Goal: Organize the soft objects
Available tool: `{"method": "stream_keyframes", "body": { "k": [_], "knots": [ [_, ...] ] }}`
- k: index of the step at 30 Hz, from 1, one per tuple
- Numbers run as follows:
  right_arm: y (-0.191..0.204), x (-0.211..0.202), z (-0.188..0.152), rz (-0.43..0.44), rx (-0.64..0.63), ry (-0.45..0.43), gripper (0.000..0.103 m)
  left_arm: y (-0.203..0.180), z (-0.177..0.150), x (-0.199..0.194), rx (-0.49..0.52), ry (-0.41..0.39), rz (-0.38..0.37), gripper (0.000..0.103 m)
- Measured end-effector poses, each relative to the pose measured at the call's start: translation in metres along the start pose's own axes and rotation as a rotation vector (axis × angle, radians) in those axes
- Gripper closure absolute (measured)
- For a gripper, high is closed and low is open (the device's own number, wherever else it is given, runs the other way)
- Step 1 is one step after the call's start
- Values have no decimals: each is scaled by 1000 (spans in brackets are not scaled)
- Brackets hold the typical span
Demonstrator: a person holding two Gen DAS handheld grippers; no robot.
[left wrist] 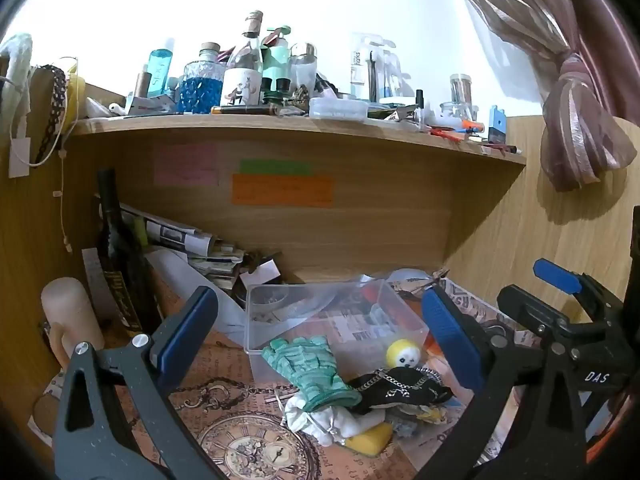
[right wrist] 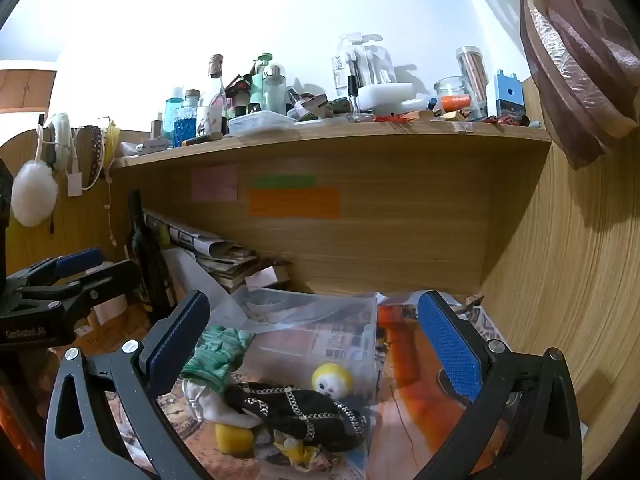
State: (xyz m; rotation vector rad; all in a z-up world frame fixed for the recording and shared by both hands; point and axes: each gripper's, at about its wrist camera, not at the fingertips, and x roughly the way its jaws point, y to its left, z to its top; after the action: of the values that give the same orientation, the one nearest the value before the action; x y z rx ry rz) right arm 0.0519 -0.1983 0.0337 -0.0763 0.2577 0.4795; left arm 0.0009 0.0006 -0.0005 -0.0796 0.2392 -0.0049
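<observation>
Crumpled green glove [left wrist: 308, 368], chain-trimmed black cloth [left wrist: 400, 390]

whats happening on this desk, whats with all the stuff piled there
A person holds two grippers over a cluttered desk, both open and empty. The left gripper and right gripper hover above a pile of soft things: a green glove, a black chained pouch, a yellow sponge and a yellow-headed doll. A clear plastic box sits behind them. Nothing is picked up yet.
</observation>
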Motion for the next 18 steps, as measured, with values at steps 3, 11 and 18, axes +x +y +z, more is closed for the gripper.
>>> {"method": "stream_keyframes", "body": {
  "k": [3, 11, 18],
  "knots": [
    [1, 0, 0, -2, -4, -3, 0, -1, -1, 3, 2, 14, -11, 0],
    [1, 0, -1, 0, -4, -3, 0, -1, -1, 2, 21, 1, -18, 0],
    [1, -1, 1, 1, 6, -4, 0, -2, -3, 1, 23, -4, -8, 0]
  ]
}}
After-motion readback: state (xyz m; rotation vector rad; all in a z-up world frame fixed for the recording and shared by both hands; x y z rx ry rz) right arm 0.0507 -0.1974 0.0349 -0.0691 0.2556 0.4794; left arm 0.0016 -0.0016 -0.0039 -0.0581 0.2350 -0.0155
